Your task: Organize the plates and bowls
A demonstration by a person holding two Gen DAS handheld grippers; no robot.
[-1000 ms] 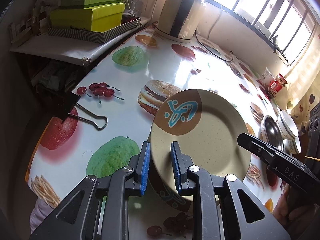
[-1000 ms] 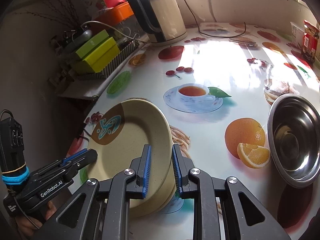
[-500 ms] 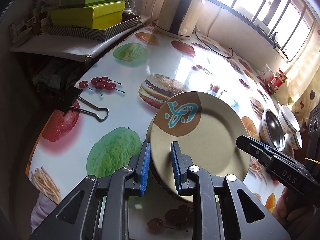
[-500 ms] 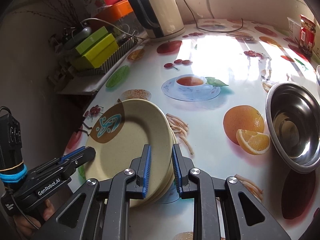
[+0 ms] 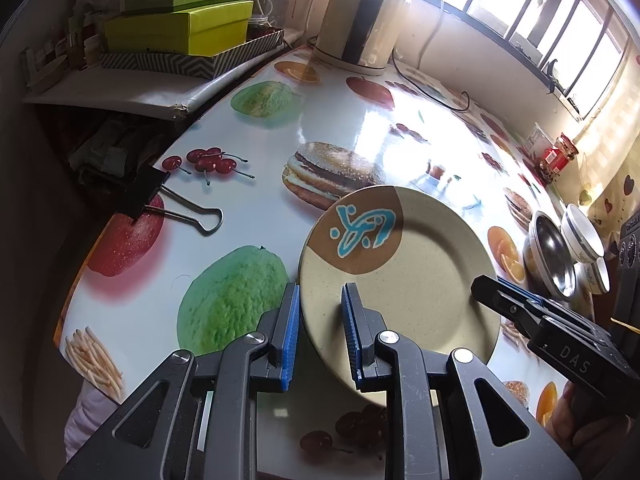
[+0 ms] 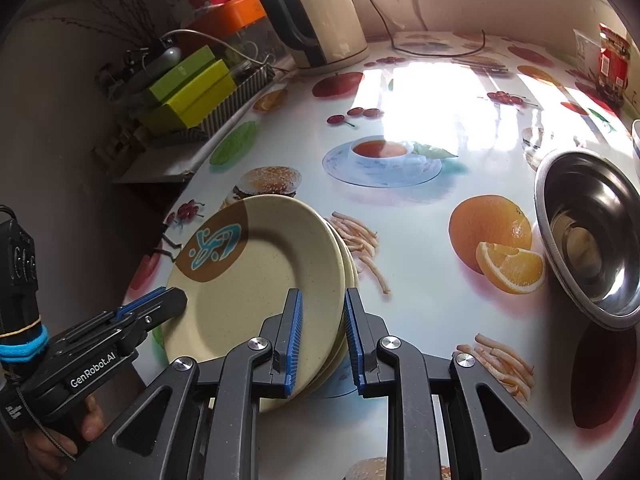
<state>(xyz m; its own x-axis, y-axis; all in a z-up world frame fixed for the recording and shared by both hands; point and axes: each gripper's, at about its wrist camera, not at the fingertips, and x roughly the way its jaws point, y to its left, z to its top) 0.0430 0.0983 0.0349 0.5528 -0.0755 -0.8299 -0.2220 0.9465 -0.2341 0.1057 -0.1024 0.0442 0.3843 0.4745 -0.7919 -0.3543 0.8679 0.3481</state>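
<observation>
A stack of beige plates (image 5: 404,280) with a brown patch and blue mark is held between both grippers, a little above the printed tablecloth. My left gripper (image 5: 318,328) is shut on the stack's left rim. My right gripper (image 6: 320,336) is shut on the right rim of the stack (image 6: 256,284). Each gripper shows in the other's view: the right one (image 5: 496,292) and the left one (image 6: 160,304). A steel bowl (image 6: 588,236) sits at the right; white bowls (image 5: 582,232) stand beside it.
A binder clip (image 5: 160,200) lies at the table's left edge. A kettle (image 6: 320,16) with its cord stands at the back. Green boxes (image 5: 180,28) sit on a side shelf. A red jar (image 5: 556,156) stands at the far right.
Both grippers have carried the plate stack together toward the near edge of the table; the burger print now shows clear behind it. The grip is unchanged.
</observation>
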